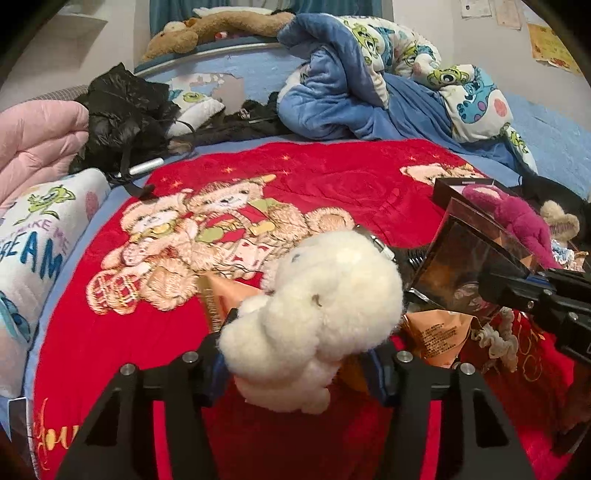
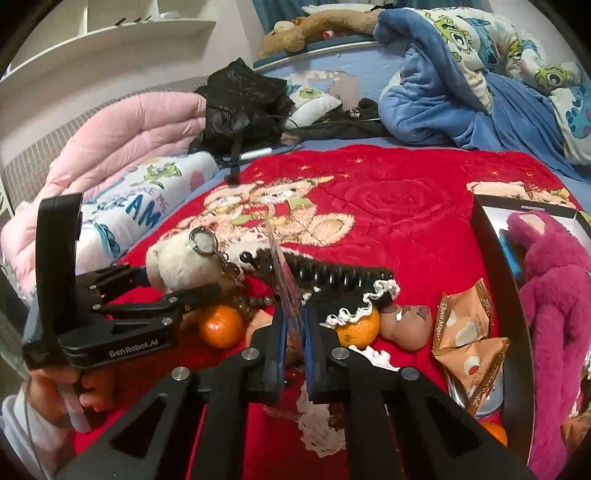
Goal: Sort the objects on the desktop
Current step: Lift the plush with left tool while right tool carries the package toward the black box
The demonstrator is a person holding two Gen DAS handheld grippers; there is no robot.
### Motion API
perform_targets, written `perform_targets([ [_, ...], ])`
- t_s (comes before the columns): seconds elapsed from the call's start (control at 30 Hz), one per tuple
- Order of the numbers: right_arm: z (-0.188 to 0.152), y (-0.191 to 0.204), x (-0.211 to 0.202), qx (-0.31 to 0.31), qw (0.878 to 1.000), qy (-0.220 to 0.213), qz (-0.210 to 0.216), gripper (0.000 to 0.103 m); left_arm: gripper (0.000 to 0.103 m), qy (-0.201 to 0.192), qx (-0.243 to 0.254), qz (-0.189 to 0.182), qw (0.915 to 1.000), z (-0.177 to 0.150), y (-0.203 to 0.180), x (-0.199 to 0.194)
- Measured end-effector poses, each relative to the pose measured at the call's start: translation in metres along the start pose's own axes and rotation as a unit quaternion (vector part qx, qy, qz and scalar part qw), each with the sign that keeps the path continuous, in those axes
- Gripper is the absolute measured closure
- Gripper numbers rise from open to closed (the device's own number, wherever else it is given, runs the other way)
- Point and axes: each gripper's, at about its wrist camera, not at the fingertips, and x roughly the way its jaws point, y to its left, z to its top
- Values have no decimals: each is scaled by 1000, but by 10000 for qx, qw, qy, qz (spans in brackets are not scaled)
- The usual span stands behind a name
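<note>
My left gripper (image 1: pixel 299 343) is shut on a white plush keychain toy (image 1: pixel 317 314) and holds it above the red bear blanket (image 1: pixel 332 177). In the right wrist view the left gripper (image 2: pixel 177 286) shows at the left with the toy (image 2: pixel 177 264) and its metal ring (image 2: pixel 203 240). My right gripper (image 2: pixel 293 325) is shut on a clear plastic packet (image 2: pixel 282 273), held upright; it also shows in the left wrist view (image 1: pixel 476 254). Below lie two oranges (image 2: pixel 221 326), a black lace-trimmed hair clip (image 2: pixel 332 280) and snack packets (image 2: pixel 465 332).
A black box (image 2: pixel 495 251) at the right holds a pink plush toy (image 2: pixel 554 295). A blue quilt (image 2: pixel 461 92), a black jacket (image 2: pixel 240 103), a pink duvet (image 2: pixel 122 140) and a printed pillow (image 2: pixel 136 195) ring the blanket. A brown plush (image 2: pixel 314 29) lies at the back.
</note>
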Motion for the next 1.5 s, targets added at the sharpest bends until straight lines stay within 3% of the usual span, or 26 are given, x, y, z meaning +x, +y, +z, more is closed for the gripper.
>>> perform_targets([
  [0.53,6,-3,-25,350,9984,-414,159,96,43,-639,-970,-65,9932,-1,46,-55],
  [0.8,7,-15,-44,646,9956,-611,297,97,43,-762,-1103,-179,9908,0,39,-65],
  [1.1,1,-36,-83,916,9918,-879,121,97,43,-791,-906,-546,9912,10,-16,-71],
  [1.5,-27,-93,-195,1252,9779,-1405,-914,97,43,-706,-280,-1480,9861,19,-144,-78],
])
